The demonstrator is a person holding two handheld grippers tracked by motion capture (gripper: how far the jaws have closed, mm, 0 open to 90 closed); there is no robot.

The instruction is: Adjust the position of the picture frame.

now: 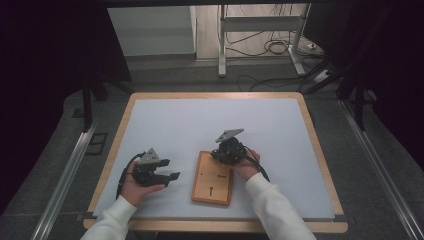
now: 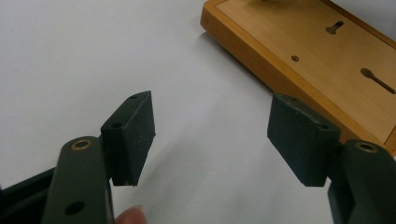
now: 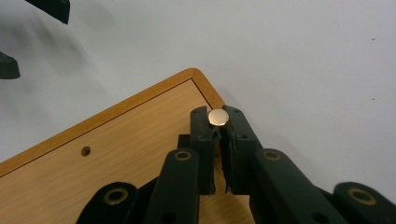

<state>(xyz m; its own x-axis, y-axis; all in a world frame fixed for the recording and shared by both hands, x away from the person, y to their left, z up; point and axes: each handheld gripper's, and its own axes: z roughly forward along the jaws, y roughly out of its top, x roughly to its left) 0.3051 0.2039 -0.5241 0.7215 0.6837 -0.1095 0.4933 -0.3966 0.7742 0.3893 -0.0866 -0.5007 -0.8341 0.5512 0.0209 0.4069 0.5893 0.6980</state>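
One wooden board point(image 1: 212, 178) lies flat on the counter point(image 1: 175, 125), and everything else sits around it. Nearest, off its left edge, the left tool point(image 1: 161, 174) rests with jaws spread wide and empty, close beside the board but not touching. At the board's far right corner, the right tool point(image 3: 218, 122) is clamped on one small round metal pin point(image 3: 218, 117). The board looks stiff, fairly light and smooth-faced, likely best taken by its raised rim; the pin looks slippery. The board has two keyhole slots point(image 2: 376, 80) and one small hole point(image 2: 295, 59).
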